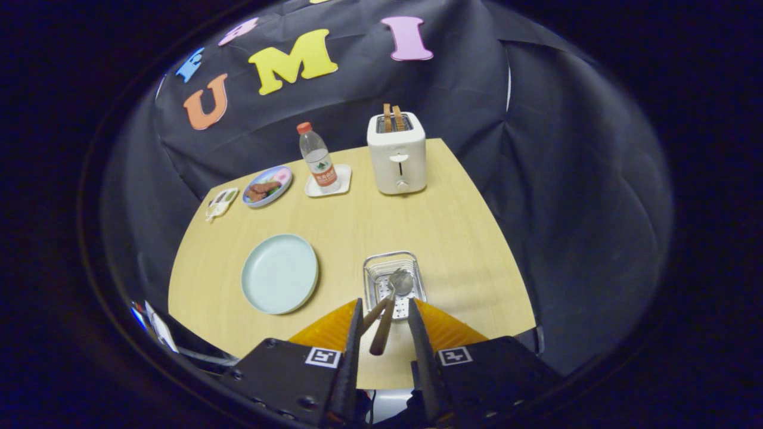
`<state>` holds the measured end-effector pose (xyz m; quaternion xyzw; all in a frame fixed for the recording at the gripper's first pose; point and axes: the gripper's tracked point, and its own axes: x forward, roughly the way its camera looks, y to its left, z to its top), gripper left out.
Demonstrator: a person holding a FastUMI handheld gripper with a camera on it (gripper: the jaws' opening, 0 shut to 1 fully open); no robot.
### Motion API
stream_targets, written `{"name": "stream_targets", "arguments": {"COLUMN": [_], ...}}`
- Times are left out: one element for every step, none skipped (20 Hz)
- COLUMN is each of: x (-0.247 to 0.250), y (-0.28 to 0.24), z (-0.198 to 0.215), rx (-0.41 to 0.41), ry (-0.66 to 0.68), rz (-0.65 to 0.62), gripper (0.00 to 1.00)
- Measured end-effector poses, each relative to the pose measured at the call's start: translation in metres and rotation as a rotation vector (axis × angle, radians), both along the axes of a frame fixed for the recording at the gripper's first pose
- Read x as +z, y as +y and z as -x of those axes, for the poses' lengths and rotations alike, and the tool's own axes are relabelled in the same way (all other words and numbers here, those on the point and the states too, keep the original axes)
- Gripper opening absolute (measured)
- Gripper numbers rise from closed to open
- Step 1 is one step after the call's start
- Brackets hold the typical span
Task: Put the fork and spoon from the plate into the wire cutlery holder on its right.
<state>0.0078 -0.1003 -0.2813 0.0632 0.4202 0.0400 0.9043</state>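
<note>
1. The spoon [398,285] stands in the wire cutlery holder [393,282], bowl end down in the basket, and its wooden handle leans out toward 6 o'clock, between the two fingers. A second wooden handle [374,314] leans beside it toward 7 o'clock; I judge this is the fork, but its head is hidden behind the spoon.
2. The gripper [385,319] hangs over the near rim of the holder. Its fingers are parted a little, wider than the handles. The second handle lies close to the left finger, but I cannot tell if it touches. Neither finger seems to press anything, so I judge that the gripper holds nothing.
3. The handles lean because the basket is low and its rim supports them.
4. The pale blue plate [279,273] lies at 9 o'clock from the holder, well apart, with no cutlery on it. So the task looks almost complete.
5. Farther on the wooden table [465,238], at 12 o'clock stands a white toaster [397,154] with toast. At 11 o'clock a water bottle [317,158] stands on a small tray, near a plate of food [267,186].
</note>
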Motion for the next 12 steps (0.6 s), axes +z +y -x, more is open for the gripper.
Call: {"name": "stream_targets", "arguments": {"x": [0.001,0.003,0.007,0.009,0.01,0.012,0.017,0.024,0.035,0.048,0.064,0.082], "y": [0.006,0.01,0.014,0.019,0.022,0.024,0.026,0.028,0.03,0.029,0.029,0.029], "z": [-0.001,-0.003,-0.004,-0.006,-0.006,-0.009,-0.009,-0.009,-0.011,-0.014,-0.015,-0.018], "rx": [0.004,0.007,0.008,0.014,0.02,0.025,0.029,0.034,0.037,0.042,0.047,0.052], "ry": [-0.004,-0.012,-0.024,-0.032,-0.038,-0.048,-0.063,-0.086,-0.125,-0.175,-0.23,-0.29], "rz": [-0.005,-0.008,-0.013,-0.015,-0.007,-0.003,-0.005,-0.008,-0.004,0.01,0.025,0.039], "gripper": [0.47,0.53,0.53,0.57,0.59,0.62,0.65,0.68,0.72,0.76,0.79,0.84]}}
